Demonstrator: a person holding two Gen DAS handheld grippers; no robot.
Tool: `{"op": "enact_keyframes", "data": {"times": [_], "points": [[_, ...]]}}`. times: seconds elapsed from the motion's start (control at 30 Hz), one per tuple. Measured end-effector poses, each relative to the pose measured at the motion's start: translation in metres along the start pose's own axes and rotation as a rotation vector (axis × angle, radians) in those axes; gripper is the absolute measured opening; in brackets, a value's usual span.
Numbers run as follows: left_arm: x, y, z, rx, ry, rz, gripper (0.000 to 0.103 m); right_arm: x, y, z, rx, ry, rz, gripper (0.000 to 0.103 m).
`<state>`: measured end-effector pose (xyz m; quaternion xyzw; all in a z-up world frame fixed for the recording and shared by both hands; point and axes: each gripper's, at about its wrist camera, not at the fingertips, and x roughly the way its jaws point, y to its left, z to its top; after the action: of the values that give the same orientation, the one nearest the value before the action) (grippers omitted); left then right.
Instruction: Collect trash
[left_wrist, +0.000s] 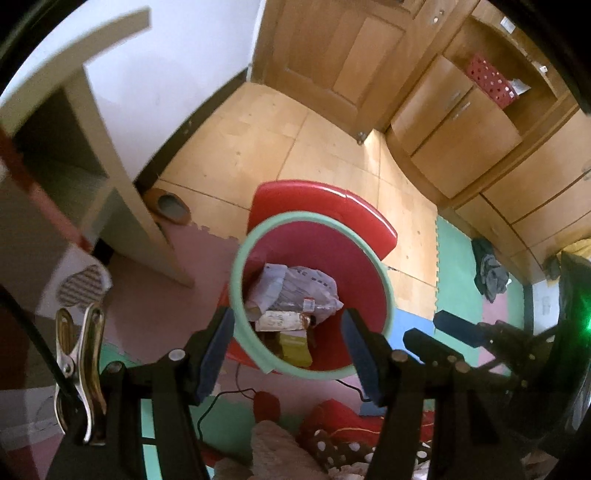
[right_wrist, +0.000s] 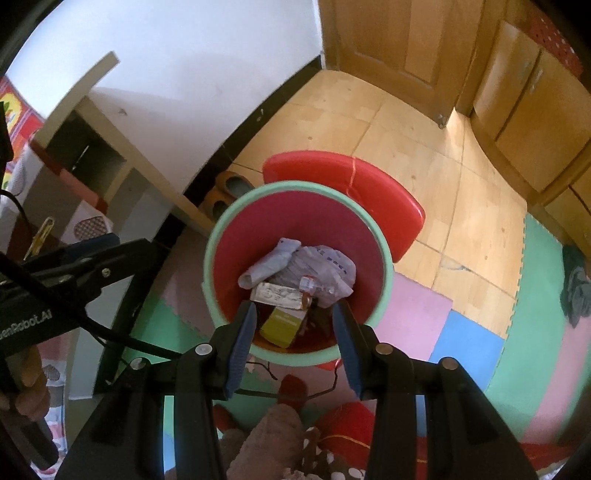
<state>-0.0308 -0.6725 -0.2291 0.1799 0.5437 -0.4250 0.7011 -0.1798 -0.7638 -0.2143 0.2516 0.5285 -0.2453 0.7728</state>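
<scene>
Bin: red trash bin (right_wrist: 295, 229) with pale green rim stands on the floor, at the edge where foam mats meet the tiles, directly below both tongs.
Contents: crumpled grey bag (right_wrist: 321, 273), a printed carton (right_wrist: 277, 293) and a yellow box (right_wrist: 282, 325) lie at the bin's bottom.
Lid: red lid (right_wrist: 384, 199) rests behind the bin, toward the door.
Left tongs (left_wrist: 288, 350): released, nothing between the pads, aimed down at the near rim.
Right tongs (right_wrist: 295, 343): parted and empty, straddling the yellow box from above; judged the more centred pair over the opening.
Next: any fresh trash lies outside the bin, away from this downward aim; none shows clearly here.
</scene>
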Motion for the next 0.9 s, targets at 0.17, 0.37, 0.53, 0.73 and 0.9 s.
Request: {"op": "enact_keyframes", "data": {"times": [0.17,0.37,0.53,0.73,0.9], "points": [[-0.038,0.011,-0.004,-0.029,-0.046,-0.008,0.064,-0.025,0.025,0.007,-0.04,-0.042,0.027,0.044],[-0.089,0.034,-0.005,-0.095,-0.113,-0.009,0.064,-0.049,0.062,0.012,-0.117,-0.058,0.063,0.044],[-0.129,0.055,-0.006,-0.141,-0.139,0.029,0.064,-0.071,0.091,0.014,-0.173,-0.091,0.093,0.044],[-0.18,0.079,-0.015,-0.218,-0.191,0.052,0.064,-0.097,0.124,0.016,-0.229,-0.128,0.125,0.044],[-0.221,0.107,-0.03,-0.28,-0.218,0.095,0.064,-0.117,0.157,0.015,-0.285,-0.158,0.157,0.044]]}}
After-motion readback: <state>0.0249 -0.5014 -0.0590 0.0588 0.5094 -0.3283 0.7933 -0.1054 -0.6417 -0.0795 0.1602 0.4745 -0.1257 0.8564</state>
